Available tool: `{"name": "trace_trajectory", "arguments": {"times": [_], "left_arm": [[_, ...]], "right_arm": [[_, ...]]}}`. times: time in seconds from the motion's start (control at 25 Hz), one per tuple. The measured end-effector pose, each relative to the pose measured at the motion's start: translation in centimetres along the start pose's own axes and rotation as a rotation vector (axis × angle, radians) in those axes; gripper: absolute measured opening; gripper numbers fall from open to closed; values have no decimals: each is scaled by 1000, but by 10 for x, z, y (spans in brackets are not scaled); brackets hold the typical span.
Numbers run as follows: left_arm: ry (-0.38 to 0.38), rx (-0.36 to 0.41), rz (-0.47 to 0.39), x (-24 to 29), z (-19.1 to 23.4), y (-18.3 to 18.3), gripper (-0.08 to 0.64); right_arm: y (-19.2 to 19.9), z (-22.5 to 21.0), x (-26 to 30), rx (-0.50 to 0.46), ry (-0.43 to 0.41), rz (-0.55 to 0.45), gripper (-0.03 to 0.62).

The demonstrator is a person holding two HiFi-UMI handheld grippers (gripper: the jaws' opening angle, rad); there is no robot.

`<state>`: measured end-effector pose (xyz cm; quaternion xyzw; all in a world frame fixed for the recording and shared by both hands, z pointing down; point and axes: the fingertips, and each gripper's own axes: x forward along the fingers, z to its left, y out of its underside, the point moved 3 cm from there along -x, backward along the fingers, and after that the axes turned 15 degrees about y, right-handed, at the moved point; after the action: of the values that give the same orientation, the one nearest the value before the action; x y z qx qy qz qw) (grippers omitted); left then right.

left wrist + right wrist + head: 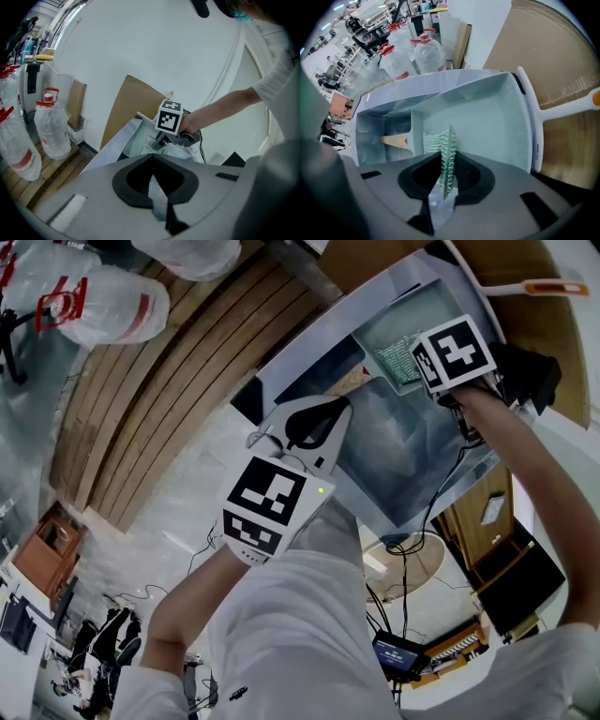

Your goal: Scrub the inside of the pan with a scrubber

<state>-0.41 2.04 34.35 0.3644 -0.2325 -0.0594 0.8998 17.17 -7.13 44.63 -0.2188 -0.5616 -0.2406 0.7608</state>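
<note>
The pan (pixel 497 112) lies before me, handle to the right. My right gripper (pixel 447 161) has its fingers clamped on the scrubber (pixel 436 140), low inside the pan. I judge scrubbing is in hand: next, press down and rub. The left gripper (pixel 314 423) hovers nearby, fingers closed and empty.

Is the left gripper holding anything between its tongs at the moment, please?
No, in the left gripper view the left gripper has its tongs shut tip to tip with nothing between them.
</note>
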Motion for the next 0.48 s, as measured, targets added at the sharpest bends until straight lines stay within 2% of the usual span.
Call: {"name": "trace_trajectory", "arguments": {"times": [0.12, 0.48], "left_arm": [[3, -1, 0, 0, 0, 0, 5], [10, -5, 1, -2, -2, 2, 5]], "right_arm": [[1, 4, -2, 3, -9, -15, 67], [8, 34, -30, -27, -120, -67, 67]]}}
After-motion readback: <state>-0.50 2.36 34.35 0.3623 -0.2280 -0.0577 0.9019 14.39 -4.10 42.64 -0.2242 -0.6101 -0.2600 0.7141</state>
